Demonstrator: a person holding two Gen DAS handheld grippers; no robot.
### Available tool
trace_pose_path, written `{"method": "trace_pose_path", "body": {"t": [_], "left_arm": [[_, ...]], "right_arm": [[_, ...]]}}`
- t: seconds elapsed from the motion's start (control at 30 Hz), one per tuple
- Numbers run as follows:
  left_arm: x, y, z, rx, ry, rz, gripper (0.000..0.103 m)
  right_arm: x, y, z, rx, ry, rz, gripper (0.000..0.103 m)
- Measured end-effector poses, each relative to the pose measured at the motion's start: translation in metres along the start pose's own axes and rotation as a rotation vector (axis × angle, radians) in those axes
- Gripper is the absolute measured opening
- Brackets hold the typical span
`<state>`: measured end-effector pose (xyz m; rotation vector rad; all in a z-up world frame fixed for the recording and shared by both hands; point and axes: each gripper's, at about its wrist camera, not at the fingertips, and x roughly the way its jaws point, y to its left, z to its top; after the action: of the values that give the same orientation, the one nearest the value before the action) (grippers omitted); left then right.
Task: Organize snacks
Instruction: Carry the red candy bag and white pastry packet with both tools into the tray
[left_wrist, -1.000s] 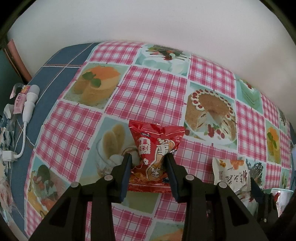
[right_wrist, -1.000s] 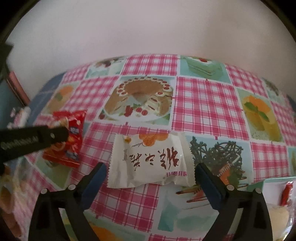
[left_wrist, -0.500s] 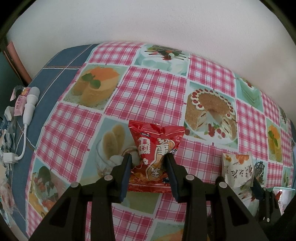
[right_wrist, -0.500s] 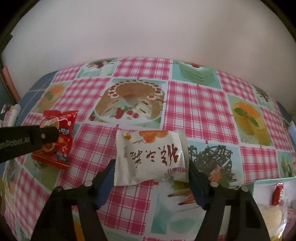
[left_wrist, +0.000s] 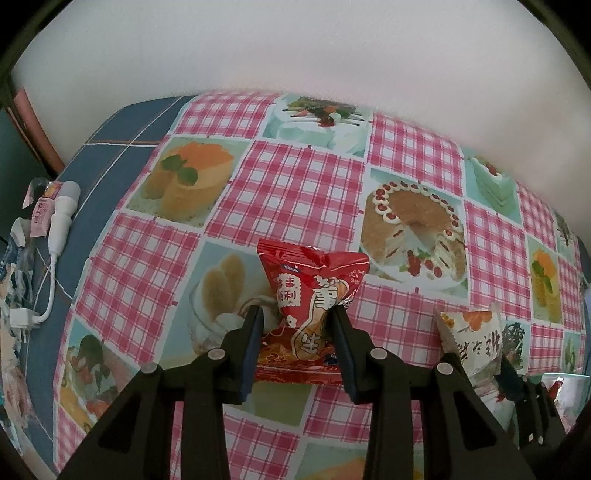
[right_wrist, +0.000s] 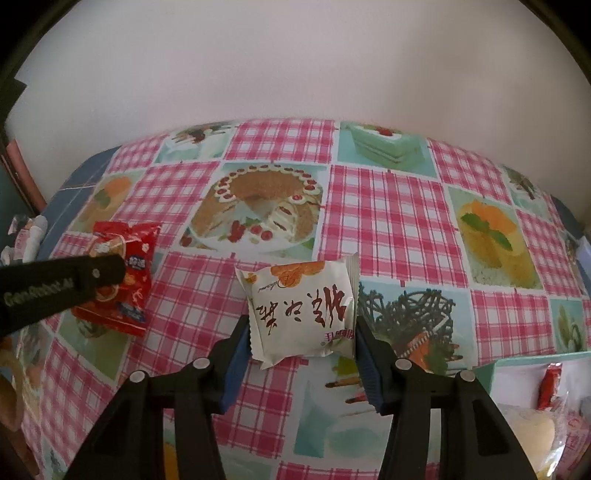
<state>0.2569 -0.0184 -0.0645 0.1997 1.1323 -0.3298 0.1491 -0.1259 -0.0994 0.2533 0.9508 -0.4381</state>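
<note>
A red snack packet (left_wrist: 310, 291) is pinched at its lower half by my left gripper (left_wrist: 295, 315), just above the cake-print tablecloth (left_wrist: 295, 184). The right wrist view has the same red packet (right_wrist: 125, 258) at the left, behind the left gripper's black finger (right_wrist: 66, 284). A white snack packet (right_wrist: 301, 310) with brown writing sits between the jaws of my right gripper (right_wrist: 301, 326). These jaws are closing, and both blue pads touch the packet's sides and bunch it. In the left wrist view the white packet (left_wrist: 472, 339) shows at the lower right.
A teal-rimmed box (right_wrist: 524, 360) at the lower right holds a small red packet (right_wrist: 550, 384) and a pale yellow snack (right_wrist: 524, 432). A white plug and cable (left_wrist: 59, 221) lie on the blue cloth at the left edge. A pale wall stands behind the table.
The right gripper's jaws have drawn in from wide apart onto the white packet, which now looks narrower and bunched. The left gripper and the red packet have not moved.
</note>
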Motion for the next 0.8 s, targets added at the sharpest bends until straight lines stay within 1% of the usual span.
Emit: {"method": "trace_pose_path", "body": {"t": [0.1, 0.2, 0.33, 0.5, 0.57, 0.7, 0.8], "left_arm": [[-0.001, 0.002, 0.000, -0.006, -0.006, 0.000, 0.039], [-0.005, 0.003, -0.001, -0.007, -0.015, 0.000, 0.039], [-0.015, 0.002, -0.002, 0.001, -0.032, 0.004, 0.039], [-0.040, -0.001, -0.002, 0.010, -0.056, 0.005, 0.039], [-0.056, -0.005, -0.003, 0.021, -0.071, 0.003, 0.039], [-0.086, -0.016, -0.007, 0.053, -0.099, 0.007, 0.039], [-0.110, -0.021, -0.013, 0.050, -0.118, -0.011, 0.039]], "right_arm": [[-0.003, -0.002, 0.001, 0.006, -0.003, 0.014, 0.055], [-0.013, -0.005, 0.005, 0.012, -0.023, 0.019, 0.055], [-0.024, -0.010, 0.009, 0.027, -0.028, 0.024, 0.056], [-0.044, -0.014, 0.013, 0.023, -0.030, 0.009, 0.056], [-0.056, -0.015, 0.014, 0.020, -0.034, 0.000, 0.056], [-0.087, -0.020, 0.015, 0.025, -0.058, -0.015, 0.056], [-0.111, -0.026, 0.016, 0.043, -0.070, -0.026, 0.056]]}}
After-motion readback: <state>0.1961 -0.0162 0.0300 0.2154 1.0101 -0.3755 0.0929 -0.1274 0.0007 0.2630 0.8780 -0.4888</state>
